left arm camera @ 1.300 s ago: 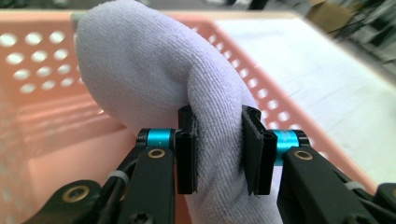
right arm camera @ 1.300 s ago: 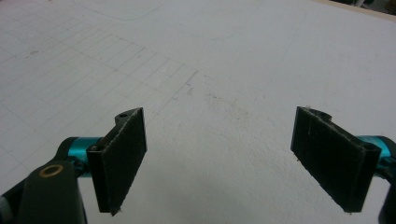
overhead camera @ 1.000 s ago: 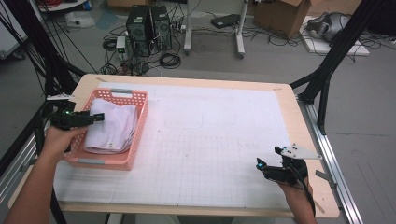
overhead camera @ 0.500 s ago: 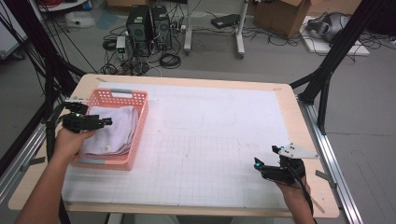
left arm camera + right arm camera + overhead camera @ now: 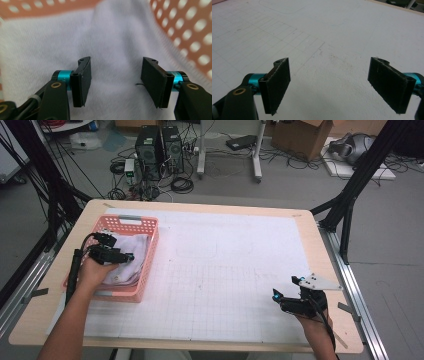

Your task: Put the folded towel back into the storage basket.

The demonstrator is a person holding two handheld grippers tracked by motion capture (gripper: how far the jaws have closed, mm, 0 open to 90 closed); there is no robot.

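A pink slotted basket (image 5: 150,270) sits at the table's left and holds a crumpled white cloth (image 5: 136,268). My left gripper (image 5: 129,256) reaches into the basket from its left side, low over the cloth. In the left gripper view its jaws (image 5: 116,62) are open and have just been closing. The white cloth (image 5: 112,32) lies under and between them, and the pads are not pressing on it. The basket wall (image 5: 190,37) shows beyond. My right gripper (image 5: 276,295) rests near the front right of the table, and its wide-open jaws (image 5: 329,60) have nothing between them.
A white gridded mat (image 5: 225,270) covers the wooden tabletop (image 5: 45,315). Black frame posts (image 5: 350,195) stand at the table's right and left sides. Computer towers (image 5: 160,147) and cables lie on the floor beyond the far edge.
My left gripper has moved right from the basket's left rim and down over the cloth. Its jaws stand a little narrower. The right gripper has stayed where it was.
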